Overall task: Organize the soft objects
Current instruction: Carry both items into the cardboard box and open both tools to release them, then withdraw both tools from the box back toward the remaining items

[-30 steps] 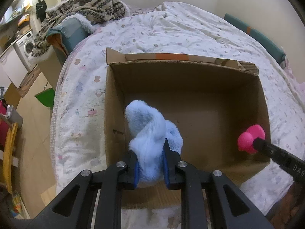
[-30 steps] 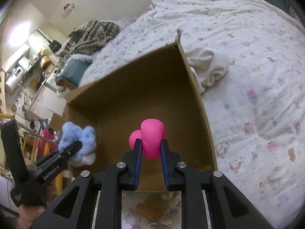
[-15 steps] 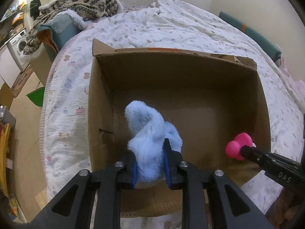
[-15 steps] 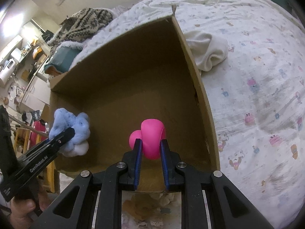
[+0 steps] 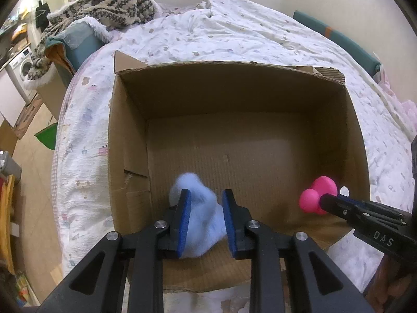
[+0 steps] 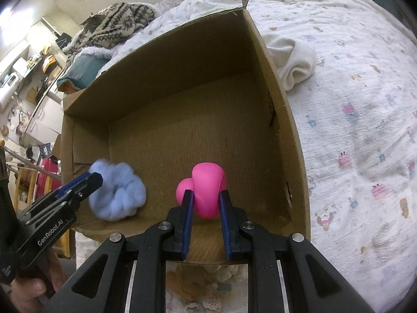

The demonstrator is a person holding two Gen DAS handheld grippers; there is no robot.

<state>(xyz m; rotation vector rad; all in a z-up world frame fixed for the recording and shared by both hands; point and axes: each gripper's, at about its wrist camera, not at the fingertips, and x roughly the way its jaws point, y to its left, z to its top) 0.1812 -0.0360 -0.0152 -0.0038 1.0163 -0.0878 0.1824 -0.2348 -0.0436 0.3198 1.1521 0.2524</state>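
A fluffy pale-blue plush point(image 5: 194, 216) lies bunched at the seven o'clock corner of the open cardboard box point(image 5: 125, 140) on the bed, while a glossy pink rubbery toy point(image 6: 206, 190) sits upright toward five o'clock.

The left gripper point(image 5: 206, 219) reaches forward at the near left, its blue-padded jaws spread apart. The right gripper point(image 6: 206, 216) reaches forward at the near right, jaws likewise parted. A bare hand point(image 6: 31, 289) holds the left handle.
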